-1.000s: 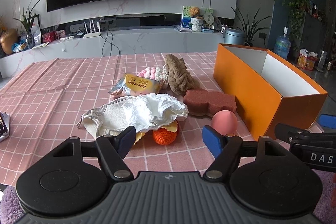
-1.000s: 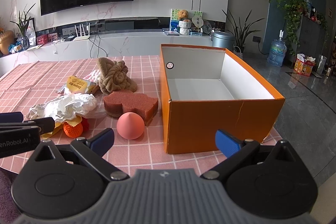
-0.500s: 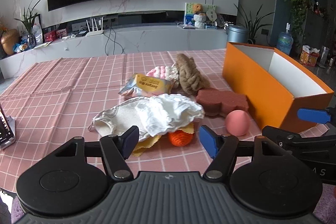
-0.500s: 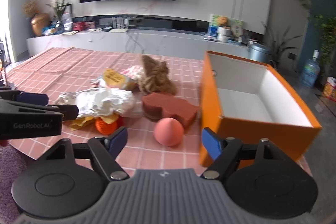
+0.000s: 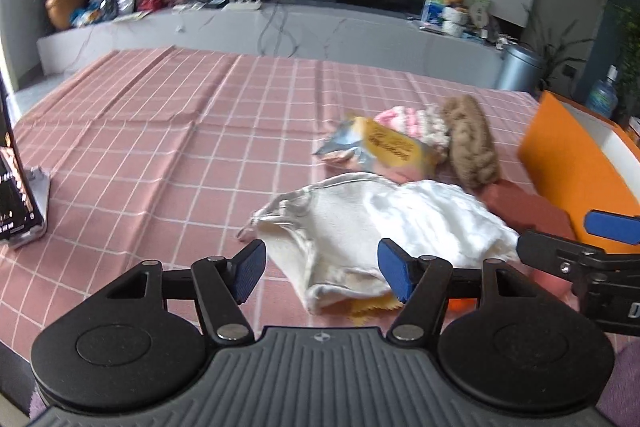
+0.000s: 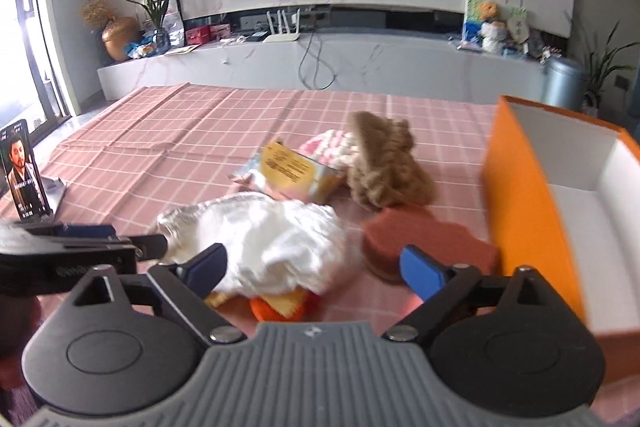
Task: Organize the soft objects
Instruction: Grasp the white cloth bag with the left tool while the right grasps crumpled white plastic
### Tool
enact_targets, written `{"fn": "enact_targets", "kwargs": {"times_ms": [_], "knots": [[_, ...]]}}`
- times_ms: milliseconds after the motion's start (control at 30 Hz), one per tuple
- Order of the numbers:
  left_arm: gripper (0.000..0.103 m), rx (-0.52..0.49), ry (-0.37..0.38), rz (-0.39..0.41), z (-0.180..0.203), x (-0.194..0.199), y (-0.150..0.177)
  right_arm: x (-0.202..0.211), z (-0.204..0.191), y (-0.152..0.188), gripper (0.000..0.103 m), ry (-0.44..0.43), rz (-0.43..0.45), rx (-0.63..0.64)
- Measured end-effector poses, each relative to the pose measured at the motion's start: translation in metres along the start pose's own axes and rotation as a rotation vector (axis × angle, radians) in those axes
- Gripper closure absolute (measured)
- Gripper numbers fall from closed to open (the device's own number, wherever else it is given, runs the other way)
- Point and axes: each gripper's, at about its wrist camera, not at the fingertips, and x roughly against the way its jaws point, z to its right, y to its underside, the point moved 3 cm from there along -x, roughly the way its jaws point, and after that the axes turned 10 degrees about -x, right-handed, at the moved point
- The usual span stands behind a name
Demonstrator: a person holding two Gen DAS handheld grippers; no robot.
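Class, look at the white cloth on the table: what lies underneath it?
Under the white cloth an orange knitted ball and a yellow cloth's edge peek out. The rest of them is covered.

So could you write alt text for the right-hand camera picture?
An open right gripper hovers over a crumpled white cloth on a pink checked tablecloth. A brown knitted item, maroon sponge and empty orange box lie beyond.
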Motion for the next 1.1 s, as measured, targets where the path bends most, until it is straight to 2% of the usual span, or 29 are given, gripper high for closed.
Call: {"fn": "enact_targets", "kwargs": {"times_ms": [33,200,333,400,467,533,667,733,767,833,933,1100], "knots": [[0.027,0.03,0.002,-0.016,-0.005,-0.007,0.0,-0.007,-0.003,-0.003,0.005,-0.006,-0.011,0.0],[0.027,0.189,0.038,-0.082,-0.03,-0.036,-0.002,-0.048,-0.019,-0.007,0.005,0.013,-0.095,0.065],[0.02,0.196,0.011,-0.098,-0.035,-0.052,-0.007,-0.072,-0.018,-0.005,0.006,0.021,-0.144,0.061],[0.019,0.192,-0.008,-0.108,-0.035,-0.061,-0.009,-0.08,-0.018,-0.004,0.011,0.028,-0.161,0.064],[0.019,0.188,-0.021,-0.12,-0.036,-0.068,-0.008,-0.088,-0.017,-0.004,0.028,0.033,-0.18,0.073],[0.016,0.191,-0.029,-0.129,-0.037,-0.075,-0.007,-0.093,-0.014,-0.003,0.033,0.029,-0.201,0.084],[0.019,0.165,-0.036,-0.107,-0.033,-0.08,-0.008,-0.099,-0.009,0.0,0.046,-0.014,-0.225,0.055],[0.039,0.171,0.003,-0.086,-0.028,-0.079,-0.009,-0.098,-0.009,-0.001,0.054,-0.024,-0.218,0.06],[0.042,0.162,0.003,-0.085,-0.025,-0.079,-0.01,-0.097,-0.01,-0.002,0.058,-0.029,-0.215,0.062],[0.066,0.13,-0.02,-0.072,-0.019,-0.077,-0.01,-0.096,-0.011,-0.002,0.064,-0.035,-0.211,0.076],[0.077,0.118,-0.028,-0.055,-0.016,-0.071,-0.011,-0.094,-0.015,-0.001,0.07,-0.044,-0.2,0.115],[0.081,0.103,-0.044,0.019,-0.016,-0.052,-0.022,-0.08,-0.012,-0.013,0.072,-0.052,-0.159,0.11]]}}
